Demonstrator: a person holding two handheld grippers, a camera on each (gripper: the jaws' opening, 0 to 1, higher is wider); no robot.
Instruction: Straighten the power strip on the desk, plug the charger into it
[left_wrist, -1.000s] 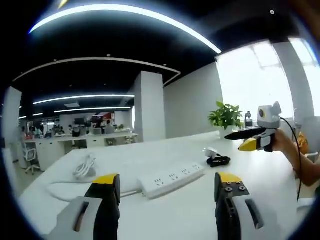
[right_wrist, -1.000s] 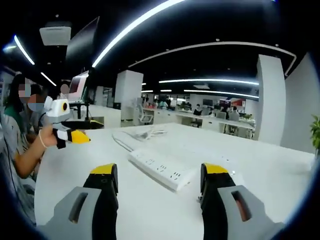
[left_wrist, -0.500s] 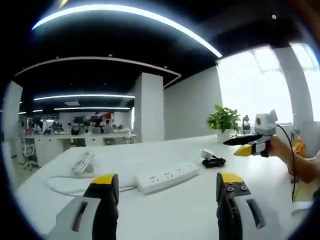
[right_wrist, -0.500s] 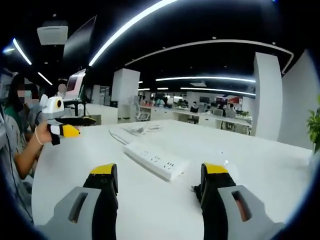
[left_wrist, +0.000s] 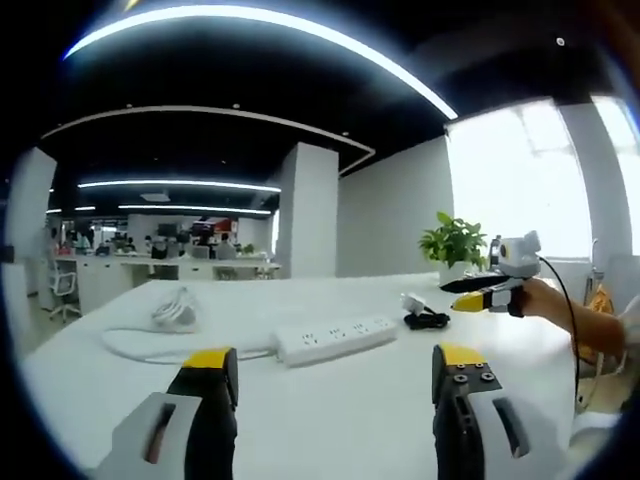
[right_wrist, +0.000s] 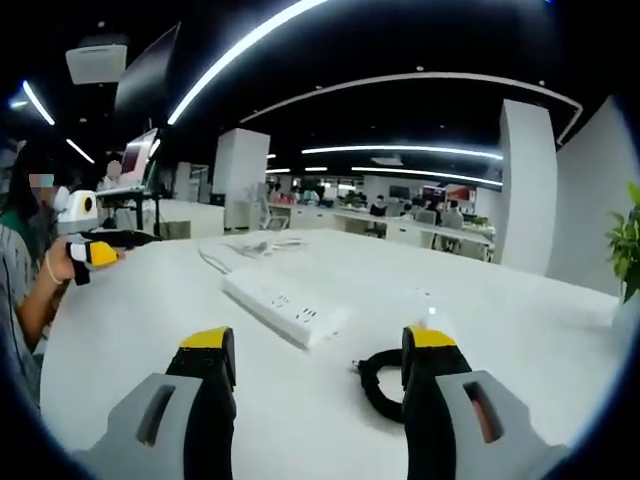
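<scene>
The power strip (left_wrist: 334, 338) lies flat on the white desk (left_wrist: 330, 420), its cable coil (left_wrist: 172, 312) at one end and the charger (left_wrist: 418, 306) with its black cord (right_wrist: 376, 382) just off the other. Both the left gripper (left_wrist: 325, 375) and right gripper (right_wrist: 317, 355) hover short of the strip, jaws spread and holding nothing.

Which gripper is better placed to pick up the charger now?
Probably the right gripper: the charger and its black cord lie just by its open jaws. In the left gripper view the charger lies beyond the power strip.

A white desk (left_wrist: 330, 400) carries a power strip (left_wrist: 334, 337), coiled cable (left_wrist: 172, 312) and charger (left_wrist: 418, 309).
</scene>
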